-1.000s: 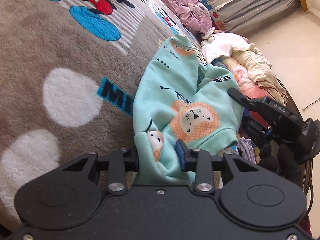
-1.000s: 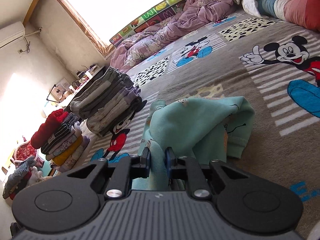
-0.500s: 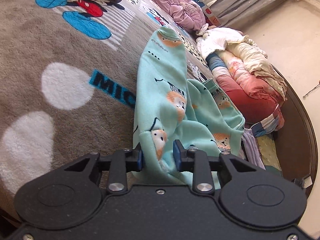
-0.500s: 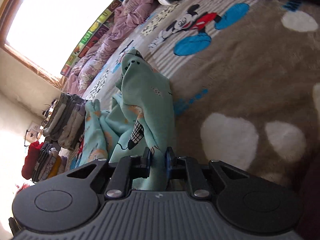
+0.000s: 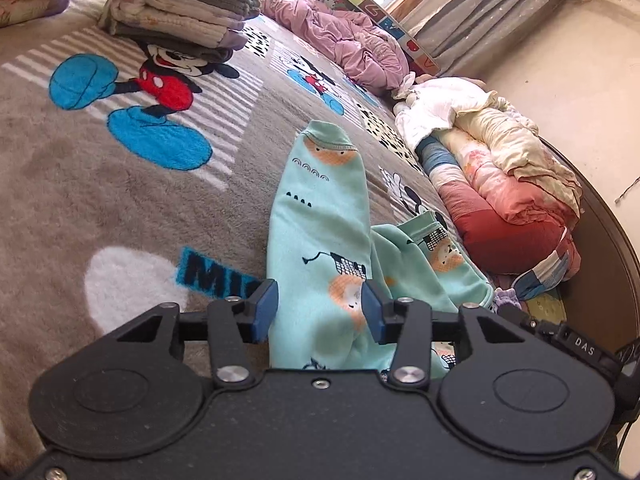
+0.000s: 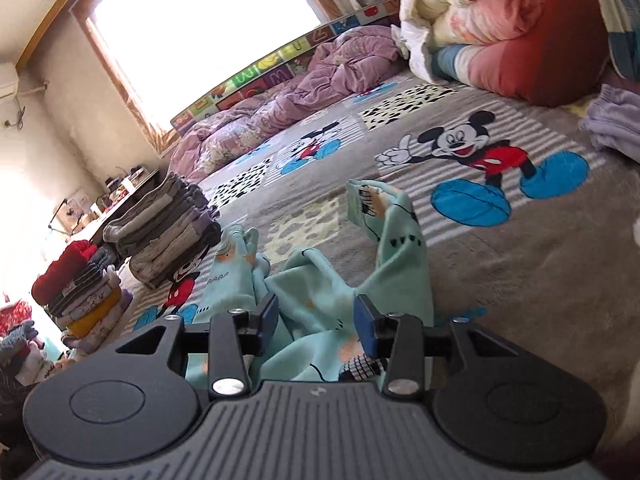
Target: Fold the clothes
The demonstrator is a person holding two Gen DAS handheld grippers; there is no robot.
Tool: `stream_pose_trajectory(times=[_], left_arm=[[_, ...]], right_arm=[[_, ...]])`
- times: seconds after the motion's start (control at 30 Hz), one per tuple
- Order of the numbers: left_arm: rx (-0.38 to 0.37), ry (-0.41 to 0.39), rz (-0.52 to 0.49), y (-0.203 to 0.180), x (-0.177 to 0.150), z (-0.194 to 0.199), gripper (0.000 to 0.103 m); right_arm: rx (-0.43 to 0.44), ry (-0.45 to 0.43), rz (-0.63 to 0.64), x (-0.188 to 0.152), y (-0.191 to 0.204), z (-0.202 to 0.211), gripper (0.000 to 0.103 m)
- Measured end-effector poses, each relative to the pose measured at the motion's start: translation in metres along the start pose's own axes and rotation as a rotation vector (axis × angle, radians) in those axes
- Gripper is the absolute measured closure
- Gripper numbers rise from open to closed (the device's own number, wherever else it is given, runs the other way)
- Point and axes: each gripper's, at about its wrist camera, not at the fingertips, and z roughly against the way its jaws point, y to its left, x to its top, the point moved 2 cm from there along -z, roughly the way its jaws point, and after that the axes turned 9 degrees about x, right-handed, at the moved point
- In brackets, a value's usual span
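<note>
On the grey cartoon blanket (image 5: 100, 184) 1 mint garment (image 5: 320, 216) is lying crumpled near its front edge, 1 leg stretching away. Both grippers are opening: the left gripper (image 5: 316, 312) and the right gripper (image 6: 316, 318) are each straddling the cloth with their pads apart from it. 2 stacks of folded clothes (image 6: 168, 228) are sitting toward the blanket's far left side, and rolled quilts (image 5: 500, 184) are lining its right edge under a bright window (image 6: 200, 24).

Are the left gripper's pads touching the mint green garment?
Cannot tell. In the left wrist view the left gripper is opening with the mint green garment between its jaws; the cloth nearly fills the span, and no clear gap or contact shows at either pad.
</note>
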Motion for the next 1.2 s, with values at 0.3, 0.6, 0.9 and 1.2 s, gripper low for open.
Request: stream_pose_trajectory(times=[0.3,0.6,0.9,1.2], left_arm=[[0.041,0.031,-0.114,-0.011,0.018,-0.062,0.103],[0.090,-0.247,0.088,0.045,0.016,0.025,0.103],[-0.110,-0.026,0.108,0.027,0.010,-0.026,0.045],[-0.042,-0.126,-0.009,0.017,0.001,-0.020,0.102]], right_arm=[[-0.107,0.196,0.132,0.024,-0.004,-0.109,0.046],[-0.092,0.234,-0.034,-0.006,-0.046,-0.112,0.077],[-0.096,0.206,-0.093,-0.010,-0.049,-0.088,0.075],[-0.103,0.184,-0.114,-0.012,-0.055,-0.074,0.069]])
